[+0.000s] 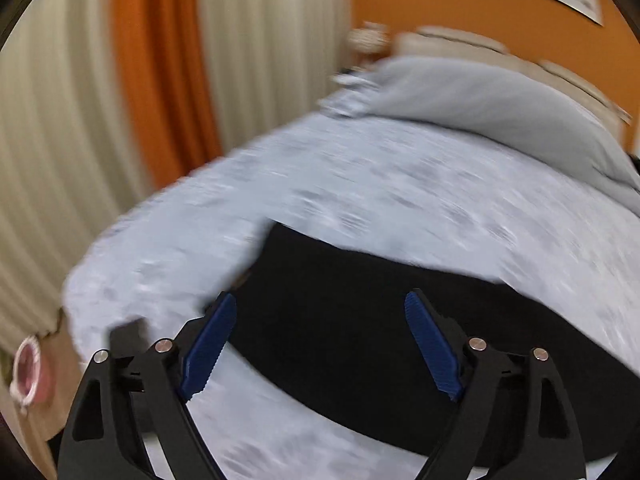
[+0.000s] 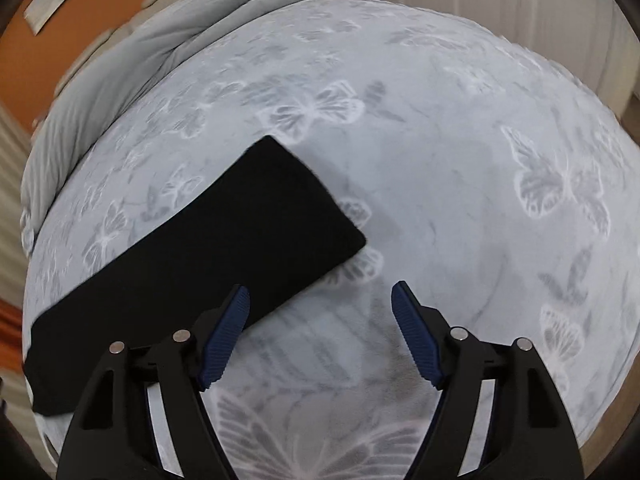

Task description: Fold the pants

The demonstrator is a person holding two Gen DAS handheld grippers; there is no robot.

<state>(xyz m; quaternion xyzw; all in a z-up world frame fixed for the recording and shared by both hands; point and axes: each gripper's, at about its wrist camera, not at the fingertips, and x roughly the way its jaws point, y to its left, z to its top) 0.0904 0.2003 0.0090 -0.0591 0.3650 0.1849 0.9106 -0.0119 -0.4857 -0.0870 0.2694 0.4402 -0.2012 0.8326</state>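
the black pants (image 2: 192,260) lie flat in a long folded strip on the butterfly bedspread (image 2: 460,160). both the left gripper (image 1: 320,344) and the right gripper (image 2: 320,332) hang released and empty above it. a tidy next fold likely means pinching both corners of one short end together and carrying it level.

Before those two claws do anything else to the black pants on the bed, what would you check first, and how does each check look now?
1. Left gripper empty: ok, its jaws stand open over the black pants with nothing clamped.
2. Right gripper empty: ok, open, only the bedspread shows between its pads.
3. Pants folded into a tidy strip: ok, a long flat band with straight edges in the right wrist view.
4. Layers lined up underneath: cannot tell, the cloth is uniformly black.
5. Room on the bed to fold again: ok, bare bedspread lies beyond the pants' end.
6. Left view sharp enough to aim: not ok, it is blurred.
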